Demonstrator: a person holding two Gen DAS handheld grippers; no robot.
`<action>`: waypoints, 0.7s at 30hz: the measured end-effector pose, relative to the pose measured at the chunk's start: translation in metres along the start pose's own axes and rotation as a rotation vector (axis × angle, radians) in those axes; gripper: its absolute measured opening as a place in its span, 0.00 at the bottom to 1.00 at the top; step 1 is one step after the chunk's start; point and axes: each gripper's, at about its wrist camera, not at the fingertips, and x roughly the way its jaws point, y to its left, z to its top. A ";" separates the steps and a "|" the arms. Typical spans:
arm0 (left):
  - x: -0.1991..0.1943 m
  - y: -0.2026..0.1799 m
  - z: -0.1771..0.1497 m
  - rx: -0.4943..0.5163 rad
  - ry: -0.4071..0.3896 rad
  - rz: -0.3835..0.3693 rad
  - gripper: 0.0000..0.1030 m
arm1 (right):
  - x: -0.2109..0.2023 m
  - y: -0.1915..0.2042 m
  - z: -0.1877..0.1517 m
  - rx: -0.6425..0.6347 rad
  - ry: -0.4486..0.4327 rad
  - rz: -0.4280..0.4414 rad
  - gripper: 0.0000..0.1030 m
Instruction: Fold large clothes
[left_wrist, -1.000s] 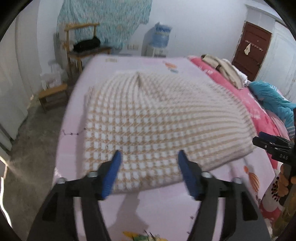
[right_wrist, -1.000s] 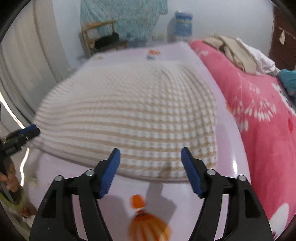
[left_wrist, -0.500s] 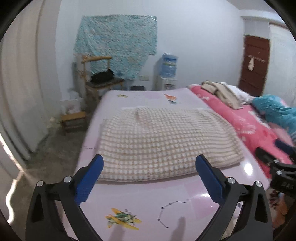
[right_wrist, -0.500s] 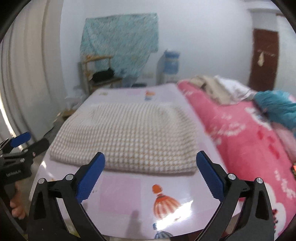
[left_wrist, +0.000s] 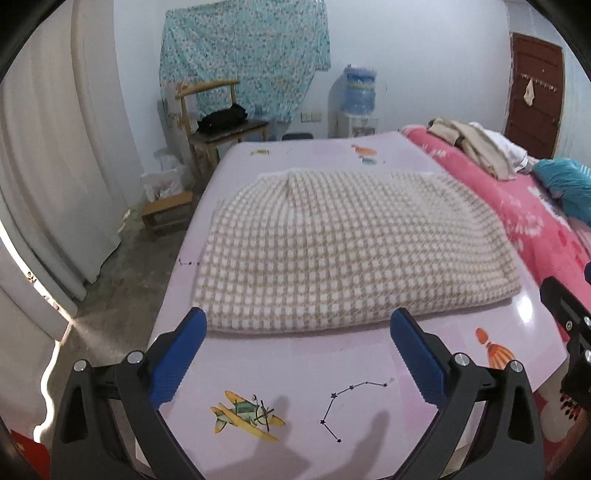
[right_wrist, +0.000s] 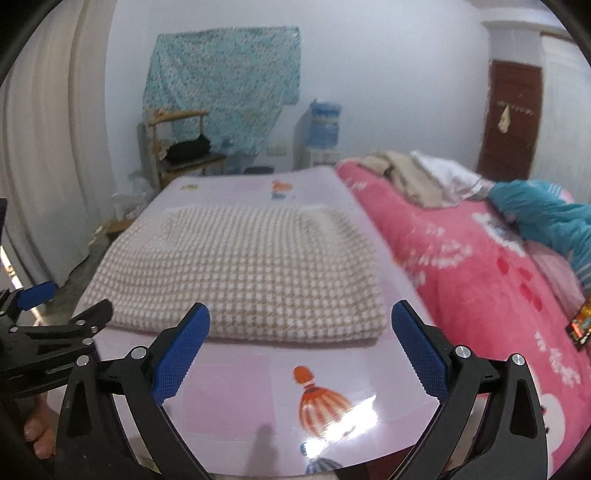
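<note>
The checked garment (left_wrist: 354, 251) is lying folded into a thick rectangle on the pink table (left_wrist: 295, 387). The left gripper (left_wrist: 295, 354) and the right gripper (right_wrist: 301, 350) are hovering just before its near edge, both spread wide and holding nothing. The far layers are perhaps uneven; the view is blurry there. A one-sided grab is risking to drag the top layer and open the fold.

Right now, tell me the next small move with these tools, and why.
Probably ease both tools forward to the sweater's near edge. It lies folded flat on the table, and the left tool and right tool are open, empty and short of it. From there they could pinch that edge for another fold, or leave it if the fold is done.
</note>
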 end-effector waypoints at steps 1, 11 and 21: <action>0.002 -0.001 0.000 -0.003 0.007 0.005 0.95 | 0.004 0.001 -0.001 0.003 0.017 0.002 0.92; 0.025 -0.007 -0.008 -0.026 0.121 0.022 0.95 | 0.034 -0.003 -0.009 0.028 0.144 -0.007 0.92; 0.034 -0.014 -0.010 -0.012 0.172 0.033 0.95 | 0.048 0.003 -0.013 0.032 0.210 0.012 0.92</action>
